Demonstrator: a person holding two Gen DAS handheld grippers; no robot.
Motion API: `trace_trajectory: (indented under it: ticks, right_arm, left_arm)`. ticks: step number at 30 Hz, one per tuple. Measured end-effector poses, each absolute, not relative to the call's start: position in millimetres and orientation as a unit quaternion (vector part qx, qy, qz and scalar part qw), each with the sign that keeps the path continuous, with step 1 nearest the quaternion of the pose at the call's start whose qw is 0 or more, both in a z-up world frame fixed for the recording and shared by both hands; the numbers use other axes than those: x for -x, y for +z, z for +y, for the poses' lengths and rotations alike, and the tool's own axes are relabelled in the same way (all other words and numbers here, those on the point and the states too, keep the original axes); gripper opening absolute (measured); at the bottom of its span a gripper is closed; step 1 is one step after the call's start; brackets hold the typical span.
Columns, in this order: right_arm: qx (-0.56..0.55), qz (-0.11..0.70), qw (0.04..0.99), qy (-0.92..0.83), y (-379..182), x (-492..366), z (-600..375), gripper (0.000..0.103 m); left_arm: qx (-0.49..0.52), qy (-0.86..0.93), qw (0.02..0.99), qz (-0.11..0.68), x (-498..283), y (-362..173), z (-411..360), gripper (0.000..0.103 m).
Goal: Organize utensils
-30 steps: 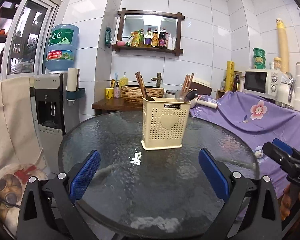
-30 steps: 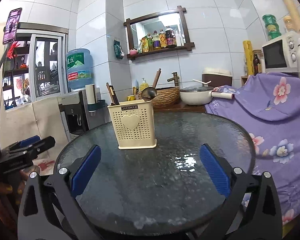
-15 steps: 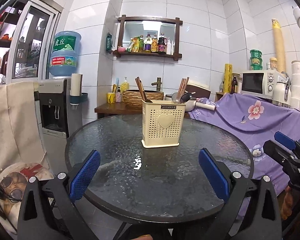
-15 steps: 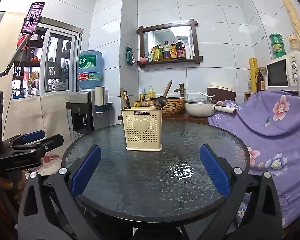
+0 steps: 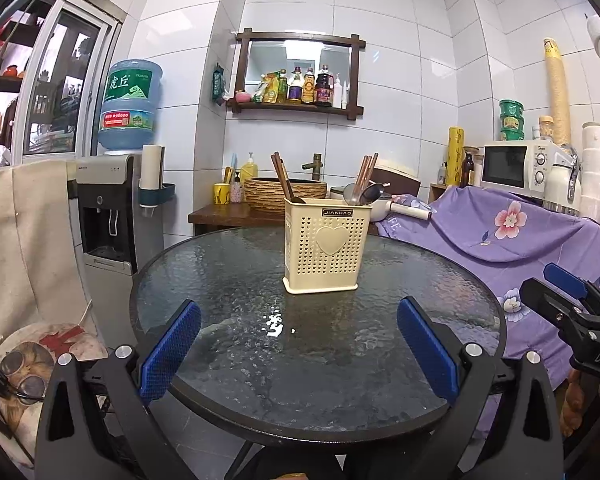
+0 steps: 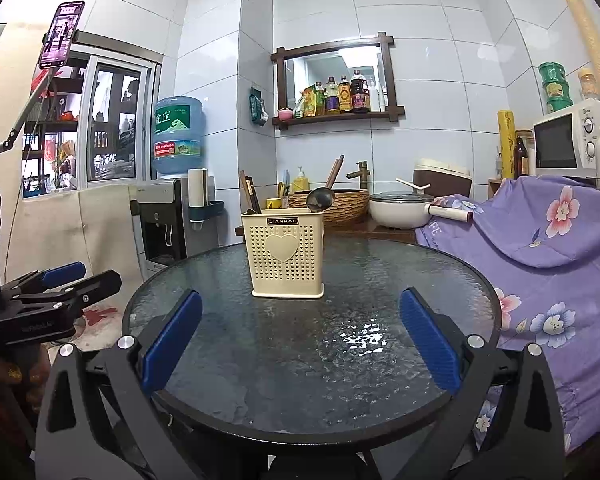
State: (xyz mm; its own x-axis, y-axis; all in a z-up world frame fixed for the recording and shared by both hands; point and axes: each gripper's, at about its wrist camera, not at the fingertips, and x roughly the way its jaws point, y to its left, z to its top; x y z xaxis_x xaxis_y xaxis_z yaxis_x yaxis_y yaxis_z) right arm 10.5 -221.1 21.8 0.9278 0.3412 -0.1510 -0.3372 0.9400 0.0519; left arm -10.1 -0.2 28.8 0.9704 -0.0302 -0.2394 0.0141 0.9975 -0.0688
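The cream utensil holder [image 5: 326,245] stands upright on the round glass tabletop [image 5: 228,280], toward its far edge and a little to the right of the middle. In it I see brown chopsticks [image 5: 281,176] leaning left and a dark ladle [image 6: 320,199] with more sticks on the right, so the long axes point up and somewhat outward. No utensil lies loose on the tabletop, so the task looks finished or nearly so.

Both grippers hang off the near edge, well apart from the holder, which lies straight ahead of them. The left gripper [image 5: 298,346] has its jaws spread wide and empty. The right gripper [image 6: 300,342] is the same, spread and holding nothing. Neither seems clearly nearer; both are level and point forward at the holder.
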Motion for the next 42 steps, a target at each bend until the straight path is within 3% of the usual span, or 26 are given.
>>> trace_trajectory:
  ticks: [42]
  right_arm:
    - [-0.013,0.089,0.98,0.176,18.6,-14.2,-220.6,0.097]
  left_arm:
    - [0.035,-0.012,0.991,0.131,12.4,27.6,-3.1,0.097]
